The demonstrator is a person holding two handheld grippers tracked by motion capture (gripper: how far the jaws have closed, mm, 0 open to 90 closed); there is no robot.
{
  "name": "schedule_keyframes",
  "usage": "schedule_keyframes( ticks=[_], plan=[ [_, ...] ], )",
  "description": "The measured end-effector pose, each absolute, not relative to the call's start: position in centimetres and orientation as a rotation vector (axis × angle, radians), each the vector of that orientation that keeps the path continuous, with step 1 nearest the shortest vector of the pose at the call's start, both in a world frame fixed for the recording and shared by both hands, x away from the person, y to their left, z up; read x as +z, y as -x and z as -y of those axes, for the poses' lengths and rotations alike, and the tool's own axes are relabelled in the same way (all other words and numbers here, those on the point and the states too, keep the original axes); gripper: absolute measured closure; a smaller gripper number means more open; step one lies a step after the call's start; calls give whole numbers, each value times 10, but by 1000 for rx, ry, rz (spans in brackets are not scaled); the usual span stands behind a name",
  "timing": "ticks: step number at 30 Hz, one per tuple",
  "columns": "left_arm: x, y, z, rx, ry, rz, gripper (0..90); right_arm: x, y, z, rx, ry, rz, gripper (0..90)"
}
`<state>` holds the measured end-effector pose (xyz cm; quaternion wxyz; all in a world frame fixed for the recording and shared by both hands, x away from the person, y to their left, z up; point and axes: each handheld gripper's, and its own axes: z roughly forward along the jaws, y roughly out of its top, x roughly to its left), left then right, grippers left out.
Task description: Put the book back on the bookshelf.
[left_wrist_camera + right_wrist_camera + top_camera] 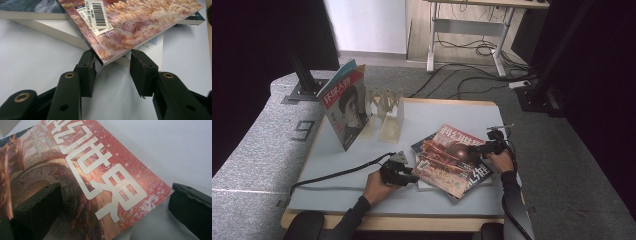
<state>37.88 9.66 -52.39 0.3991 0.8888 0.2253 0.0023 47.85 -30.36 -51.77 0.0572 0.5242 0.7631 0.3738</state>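
Picking up the glossy red-covered magazine (452, 159) atop the stack on the pale desk (362, 160). Left tool (112, 66) half open around its near corner, barely touching. Right tool (113, 205) wide, straddling the far corner. Next: closing both before lifting.

The high view looks forward and down over the whole pale grey table (337, 165) from above the person's side. The left gripper view sits low and close, facing a corner of the glossy red-orange magazine (140, 22) between its jaws. The right gripper view looks closely down on that same magazine's cover, which all three views share.
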Motion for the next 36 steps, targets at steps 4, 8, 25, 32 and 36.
schedule_keyframes(
  ticks=[4,8,25,32,36],
  plan=[
    [-524,-379,-97,3,-2250,-568,559,-511,-475,301,1116,-1557,-2307,123],
    [-524,-379,-97,3,-2250,-567,558,-502,-471,298,1041,-1513,-2279,216],
    [-518,-377,-98,29,-2257,-597,489,-470,-453,298,1074,-1448,-2145,808],
    [-509,-383,-102,24,-2210,-620,326,-460,-446,293,1114,-1393,-2123,828],
    [-506,-391,-103,14,-2188,-642,277,-449,-440,287,1132,-1341,-2120,832]
  ],
)
